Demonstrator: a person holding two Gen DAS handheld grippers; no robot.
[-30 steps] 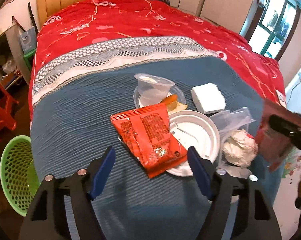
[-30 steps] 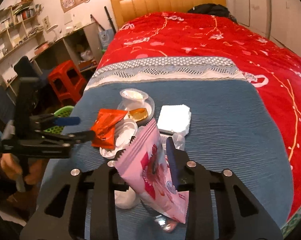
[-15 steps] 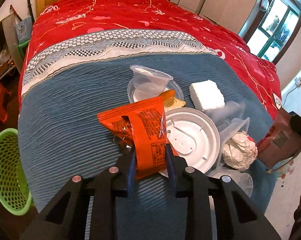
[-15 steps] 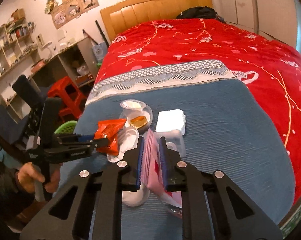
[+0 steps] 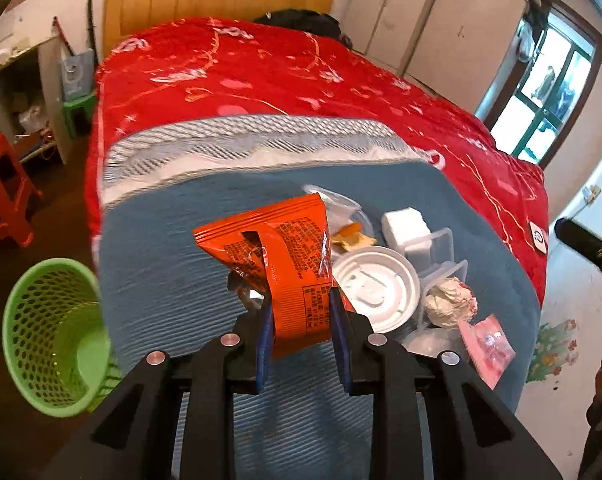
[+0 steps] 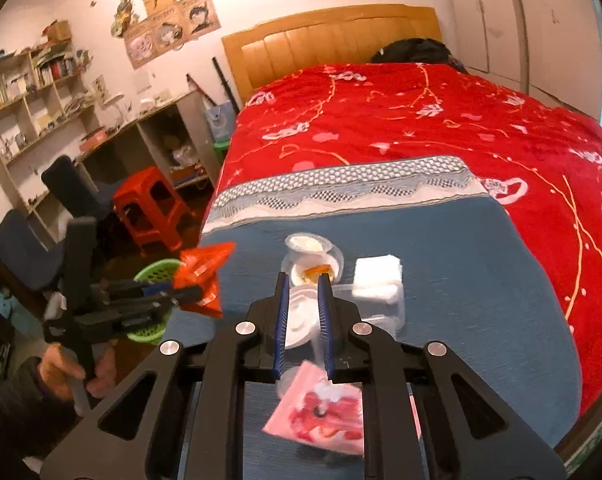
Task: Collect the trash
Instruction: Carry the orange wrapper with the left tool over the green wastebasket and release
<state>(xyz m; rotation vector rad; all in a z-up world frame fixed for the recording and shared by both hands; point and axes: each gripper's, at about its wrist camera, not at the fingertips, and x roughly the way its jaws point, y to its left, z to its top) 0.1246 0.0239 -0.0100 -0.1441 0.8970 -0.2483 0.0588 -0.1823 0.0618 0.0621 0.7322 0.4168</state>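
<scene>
Gripping an orange snack packet (image 5: 289,256), the left gripper (image 5: 301,312) is holding it pinched between nearly closed jaws, clear of the blue blanket (image 5: 161,248). The right gripper (image 6: 304,304) is hanging with jaws closed on nothing; a pink wrapper (image 6: 321,416) is lying beneath it near the bed's foot edge. A white lid (image 5: 377,288), crumpled tissue (image 5: 449,304) and foam block (image 5: 405,220) are sitting near the blanket's foot edge. A green basket (image 5: 45,344) is standing on the floor beside the bed.

A home bedroom: bed (image 6: 421,120), wardrobe (image 5: 441,20), bookshelves (image 6: 29,92).
</scene>
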